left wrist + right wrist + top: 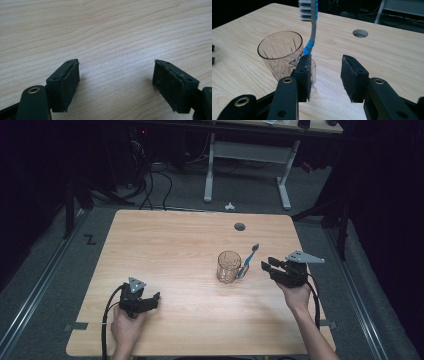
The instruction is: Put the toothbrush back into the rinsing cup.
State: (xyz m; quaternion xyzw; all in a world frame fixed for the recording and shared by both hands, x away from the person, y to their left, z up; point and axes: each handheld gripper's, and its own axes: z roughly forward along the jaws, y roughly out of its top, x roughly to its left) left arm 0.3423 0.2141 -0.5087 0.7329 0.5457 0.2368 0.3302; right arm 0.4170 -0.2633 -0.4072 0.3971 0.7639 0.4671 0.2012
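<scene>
Just left of the right gripper [325, 75], whose jaws are partly open and hold nothing, a toothbrush [312, 27] leans on the cup [279, 53]. A bump could knock both over.

A light wood-grain counter [165, 250] with a round cable hole [239, 226] near its far edge stands on grey carpet [320, 195]. Behind it stands a desk on a white metal frame [245, 165], with black cables [150, 185] trailing over the floor. Metal rails [35, 285] run along both sides. The room around is dark, with light falling mainly on the counter.
</scene>
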